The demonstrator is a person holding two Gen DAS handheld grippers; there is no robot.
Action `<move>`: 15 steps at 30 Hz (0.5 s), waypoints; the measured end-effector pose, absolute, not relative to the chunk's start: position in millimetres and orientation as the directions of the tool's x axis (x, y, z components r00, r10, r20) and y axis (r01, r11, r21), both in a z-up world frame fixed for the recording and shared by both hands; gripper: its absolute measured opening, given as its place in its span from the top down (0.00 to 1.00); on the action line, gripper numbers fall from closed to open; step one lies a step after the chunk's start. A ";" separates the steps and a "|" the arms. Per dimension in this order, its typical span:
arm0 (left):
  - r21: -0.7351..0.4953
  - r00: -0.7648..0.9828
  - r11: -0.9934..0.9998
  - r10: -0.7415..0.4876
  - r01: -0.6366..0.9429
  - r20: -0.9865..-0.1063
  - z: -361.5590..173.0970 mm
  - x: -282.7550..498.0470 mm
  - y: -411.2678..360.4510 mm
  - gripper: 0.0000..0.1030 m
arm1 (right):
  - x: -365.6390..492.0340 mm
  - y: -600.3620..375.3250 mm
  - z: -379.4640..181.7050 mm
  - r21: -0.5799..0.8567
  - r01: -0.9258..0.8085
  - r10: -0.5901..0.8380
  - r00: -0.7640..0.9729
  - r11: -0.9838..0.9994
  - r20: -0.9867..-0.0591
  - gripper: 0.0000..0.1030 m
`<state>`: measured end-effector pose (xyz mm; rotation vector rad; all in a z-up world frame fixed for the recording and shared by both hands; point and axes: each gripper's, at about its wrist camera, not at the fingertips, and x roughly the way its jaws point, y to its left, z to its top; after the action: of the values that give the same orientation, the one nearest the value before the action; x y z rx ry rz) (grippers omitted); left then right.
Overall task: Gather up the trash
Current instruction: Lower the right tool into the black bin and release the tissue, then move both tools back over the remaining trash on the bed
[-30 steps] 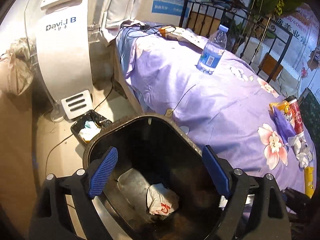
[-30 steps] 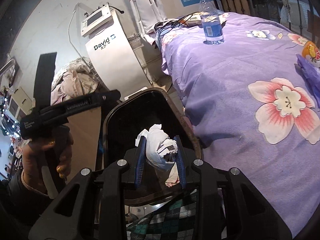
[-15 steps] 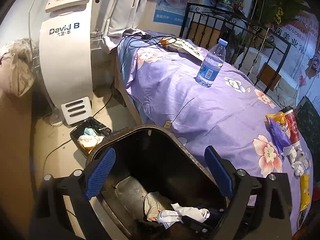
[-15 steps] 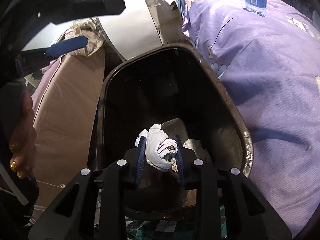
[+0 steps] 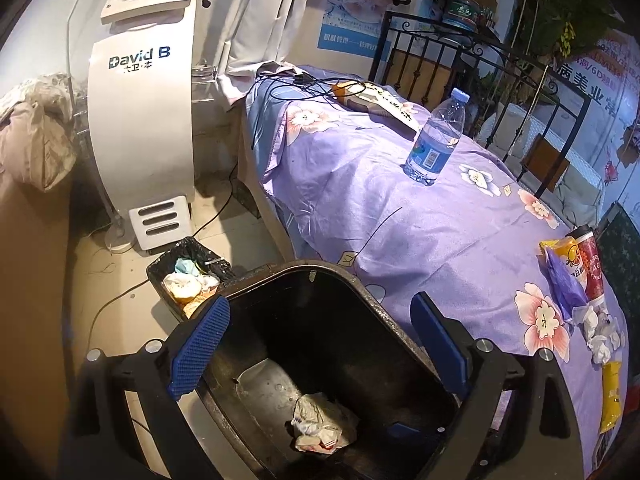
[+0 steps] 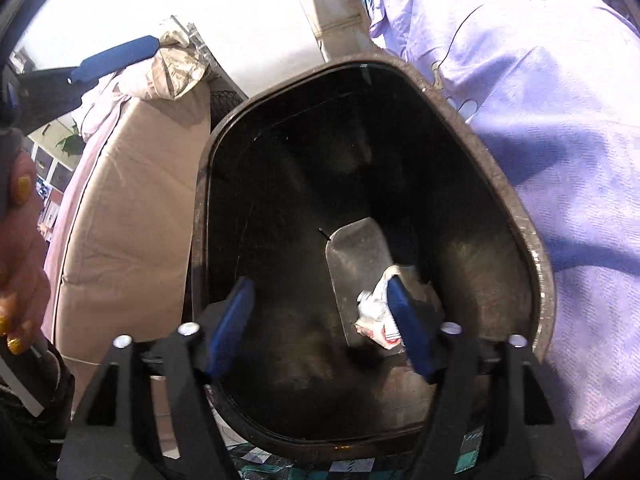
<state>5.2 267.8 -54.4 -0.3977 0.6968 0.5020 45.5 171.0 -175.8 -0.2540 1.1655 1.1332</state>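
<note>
The right gripper (image 6: 320,328) hangs over the mouth of the dark bin (image 6: 536,248), jaws spread wide and gripping nothing. Below it, on the bin floor, lies a crumpled white wrapper with red print (image 6: 376,316), partly behind the right finger. The left gripper (image 5: 320,348) is also above the bin (image 5: 360,284), jaws wide apart and empty — the same wrapper (image 5: 320,426) lies on the floor of the bin beneath it.

The bin stands on the floor against the near side of the bed with the purple floral sheet (image 5: 380,208). Just beyond the bin's far-left rim sits a small black-lined basket (image 5: 188,276) holding tissues and scraps.

At the bed's right edge is a cluster of remaining trash — crumpled white tissues (image 5: 600,328), a purple wrapper (image 5: 560,284), a red-printed cup (image 5: 592,268) lying against an orange packet (image 5: 560,248), and a yellow packet (image 5: 610,396) nearest the camera.

Farther along the bed, a clear water bottle with a blue label (image 5: 436,140) stands upright. At the far end lie black cables (image 5: 304,84) and a flat box (image 5: 376,104). A white "David B" machine (image 5: 140,120) stands on the floor to the left of the bed.
</note>
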 end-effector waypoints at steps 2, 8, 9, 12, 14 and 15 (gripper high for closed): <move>-0.179 0.658 0.810 0.301 -0.558 -0.690 -54.3 5.6 268.2 0.12 | 44.3 167.8 -170.0 0.367 -0.806 0.585 -0.032 0.464 -0.810 0.26; -0.171 0.665 0.816 0.306 -0.552 -0.682 -48.3 11.0 267.2 0.12 | 30.1 145.9 -129.9 0.296 -0.837 0.672 0.111 0.461 -0.732 0.11; -0.172 0.669 0.817 0.308 -0.550 -0.677 -46.0 12.1 266.6 0.12 | 27.2 140.7 -122.1 0.272 -0.842 0.685 0.148 0.466 -0.713 0.06; -0.182 0.686 0.823 0.303 -0.539 -0.661 -39.3 16.4 264.6 0.11 | 26.8 119.8 -100.7 0.271 -0.836 0.734 0.209 0.476 -0.646 0.05; -0.180 0.696 0.832 0.297 -0.524 -0.653 -36.6 21.3 259.3 0.11 | 31.7 103.9 -91.1 0.289 -0.813 0.747 0.245 0.506 -0.617 0.05; -0.179 0.702 0.839 0.292 -0.514 -0.649 -35.1 24.5 255.7 0.11 | 35.1 97.4 -87.7 0.294 -0.800 0.747 0.265 0.523 -0.610 0.05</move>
<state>24.5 255.7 -35.1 -0.3635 0.6510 0.4591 35.1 97.4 -87.7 -0.0788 0.7767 1.0466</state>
